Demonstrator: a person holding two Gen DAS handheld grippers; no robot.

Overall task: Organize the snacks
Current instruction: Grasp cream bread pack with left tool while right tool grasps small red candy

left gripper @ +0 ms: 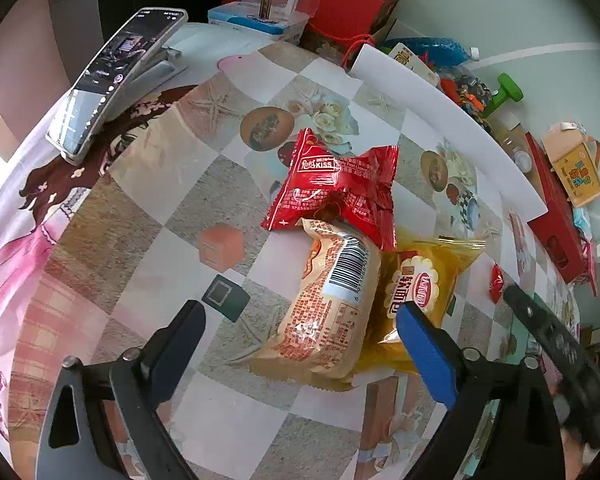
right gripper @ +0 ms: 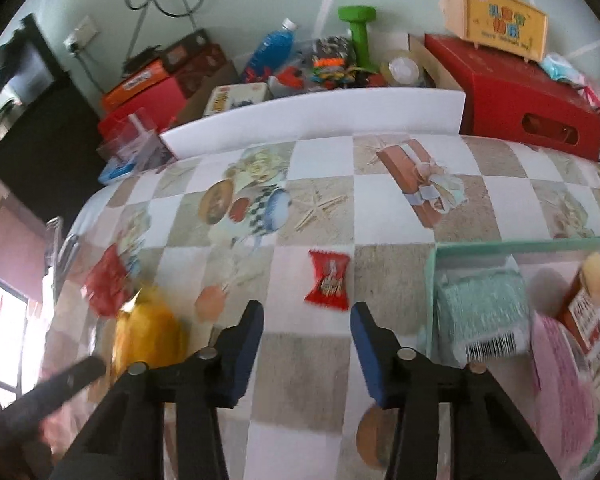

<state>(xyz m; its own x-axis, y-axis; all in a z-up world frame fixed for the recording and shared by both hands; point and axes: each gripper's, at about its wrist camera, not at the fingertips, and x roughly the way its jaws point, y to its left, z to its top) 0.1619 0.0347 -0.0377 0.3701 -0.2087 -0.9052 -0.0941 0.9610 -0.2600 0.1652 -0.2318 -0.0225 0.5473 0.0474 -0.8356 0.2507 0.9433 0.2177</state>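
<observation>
Tabletop (left gripper: 148, 184) w/ checkered printed cloth carries everything. Mint tray (right gripper: 500, 245) sits at right in right wrist view, holding a teal pack (right gripper: 480, 312) w/ barcode, a pink pack (right gripper: 560, 384) and a red-and-cream pack (right gripper: 584, 312), all blurred.

Three bigger snacks cluster ahead of left gripper (left gripper: 300, 336): red pack (left gripper: 336, 184) marked "KISS", crinkled, farthest; cream pack (left gripper: 332, 304) w/ orange print and barcode, lying lengthwise, its far end overlapping the red pack's near edge; yellow pack (left gripper: 424, 292) w/ scalloped label, touching the cream pack's right side. Left gripper jaws apart, empty; cream pack lies between the finger lines, just ahead of the tips, yellow pack partly behind the right finger.

Small red candy (right gripper: 327, 280), flat wrapper w/ crimped ends, lies alone on a white square, just ahead of right gripper (right gripper: 306, 332) and roughly centred between its fingers, not touching. Right gripper jaws apart, empty. Tray is near, to the right of the candy.

Phone (left gripper: 112, 80) on a stand sits far left, well apart from the snacks.
</observation>
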